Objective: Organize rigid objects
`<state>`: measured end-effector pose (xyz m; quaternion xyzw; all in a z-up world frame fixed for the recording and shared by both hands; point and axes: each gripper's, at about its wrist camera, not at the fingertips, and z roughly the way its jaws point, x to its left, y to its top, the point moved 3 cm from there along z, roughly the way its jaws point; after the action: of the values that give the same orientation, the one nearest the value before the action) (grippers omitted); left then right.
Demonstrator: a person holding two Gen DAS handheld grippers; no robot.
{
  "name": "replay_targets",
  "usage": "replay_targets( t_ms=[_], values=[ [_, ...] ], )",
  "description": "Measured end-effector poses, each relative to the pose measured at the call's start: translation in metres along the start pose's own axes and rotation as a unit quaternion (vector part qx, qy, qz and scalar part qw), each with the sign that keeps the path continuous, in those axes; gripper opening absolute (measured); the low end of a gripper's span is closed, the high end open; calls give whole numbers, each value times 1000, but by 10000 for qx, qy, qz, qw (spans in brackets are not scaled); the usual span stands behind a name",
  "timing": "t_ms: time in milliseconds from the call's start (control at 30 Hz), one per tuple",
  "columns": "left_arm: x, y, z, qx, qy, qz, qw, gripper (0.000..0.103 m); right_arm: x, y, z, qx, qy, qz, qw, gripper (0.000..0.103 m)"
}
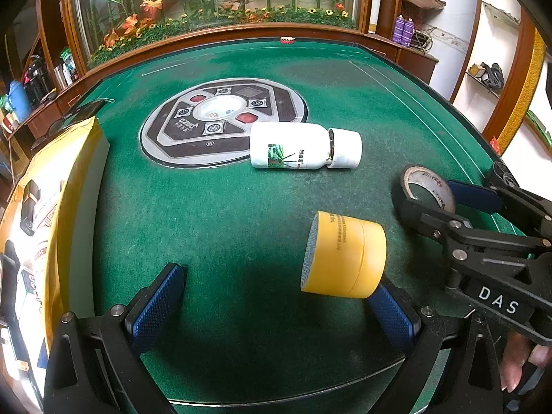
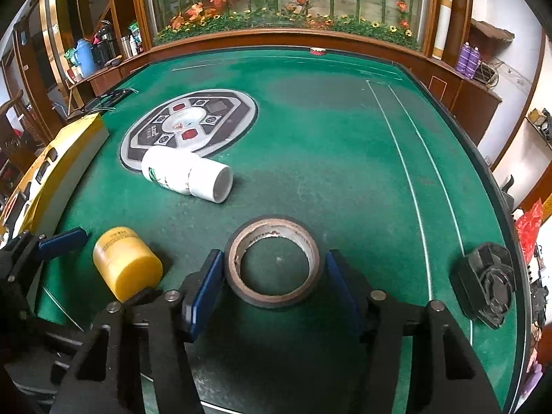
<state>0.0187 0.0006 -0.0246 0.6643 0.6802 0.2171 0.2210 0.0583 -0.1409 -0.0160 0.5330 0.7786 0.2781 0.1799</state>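
- Left wrist view: the left claw (image 1: 276, 307) stands wide over the green felt counter (image 1: 345, 86), its blue pads apart and gripping nothing.
- A short yellow plastic jar (image 1: 345, 258) lies on its side between and just ahead of those pads, close to the right-hand pad (image 1: 391, 314); whether it touches that pad I cannot tell.
- A white plastic bottle with a white cap (image 1: 303, 150) lies on its side farther out, at the edge of the round grey and black control panel (image 1: 220, 120) set in the counter.
- A yellow cardboard box (image 1: 51, 207) lies at the left edge.
- The right claw (image 1: 434, 196) reaches in from the right around a dark roll of tape (image 1: 427, 186).
- Right wrist view: the right claw (image 2: 272, 276) brackets the roll of tape (image 2: 274, 262), which lies flat on the counter (image 2: 345, 138); the left pad (image 2: 207, 286) sits against the roll, the right pad looks at or just off it.
- The yellow jar (image 2: 127, 262) lies to the left, the white bottle (image 2: 188, 174) beyond.
- A black fan-like device (image 2: 486, 283) sits near the counter's right edge.
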Motion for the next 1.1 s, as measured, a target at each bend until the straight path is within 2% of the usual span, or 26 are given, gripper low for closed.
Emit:
replay_targets(
  t_ms=[200, 300, 433, 667, 833, 1100],
  values=[
    [0, 0, 0, -40, -10, 5, 10000, 103, -2, -4, 4, 75, -26, -6, 10000, 59],
    [0, -1, 0, -39, -8, 5, 10000, 103, -2, -3, 5, 79, -25, 2, 10000, 63],
    [0, -1, 0, -39, -9, 5, 10000, 103, -1, -1, 3, -6, -66, -60, 10000, 75],
    [0, 0, 0, -37, -7, 6, 10000, 103, -3, -1, 3, 6, -92, -14, 10000, 77],
    [0, 0, 0, -38, -8, 8, 10000, 103, -6, -2, 8, 120, -27, 67, 9999, 82],
    [0, 0, 0, -37, -7, 7, 10000, 103, -7, -2, 8, 123, -30, 82, 9999, 83]
  ],
)
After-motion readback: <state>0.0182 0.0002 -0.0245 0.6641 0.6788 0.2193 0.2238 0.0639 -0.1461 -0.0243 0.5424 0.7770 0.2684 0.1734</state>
